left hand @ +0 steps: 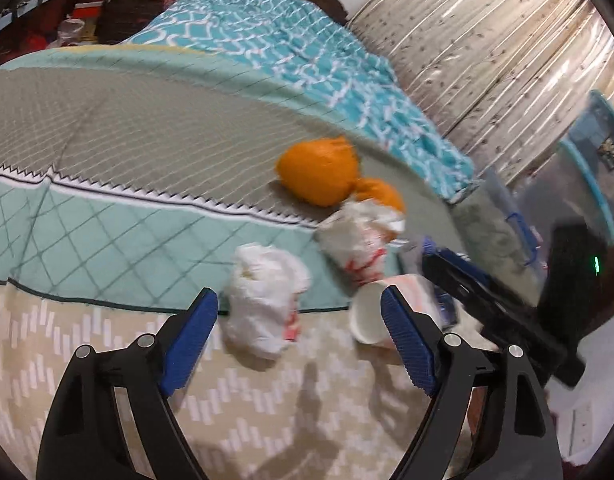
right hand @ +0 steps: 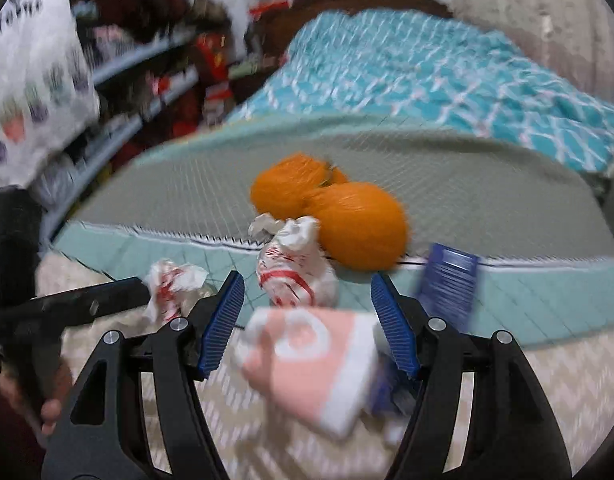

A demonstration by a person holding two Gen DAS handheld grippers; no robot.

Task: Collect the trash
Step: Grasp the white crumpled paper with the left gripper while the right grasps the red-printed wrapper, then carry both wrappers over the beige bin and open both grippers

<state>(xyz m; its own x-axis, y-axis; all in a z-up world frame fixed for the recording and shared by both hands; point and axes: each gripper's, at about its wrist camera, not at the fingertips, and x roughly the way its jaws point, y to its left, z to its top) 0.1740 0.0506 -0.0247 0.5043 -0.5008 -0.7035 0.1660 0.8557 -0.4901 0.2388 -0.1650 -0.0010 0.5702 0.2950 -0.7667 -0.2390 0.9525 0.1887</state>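
Bed, trash scattered. Risk: frames blurred, so I may misjudge reach and knock the paper cup (right hand: 311, 364) off the edge. Left gripper (left hand: 299, 340): jaws wide, empty, white crumpled bag (left hand: 263, 300) between them. Right gripper (right hand: 307, 320): jaws wide, cup between them, contact unclear.

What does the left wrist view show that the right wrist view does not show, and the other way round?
Only the left wrist view shows the open left gripper and the clear storage bins beside the bed. Only the right wrist view shows the open right gripper, the cluttered shelves and a hanging printed bag. Both show the orange bag, the crumpled white bag, the red-printed wrapper, the paper cup and the teal blanket.
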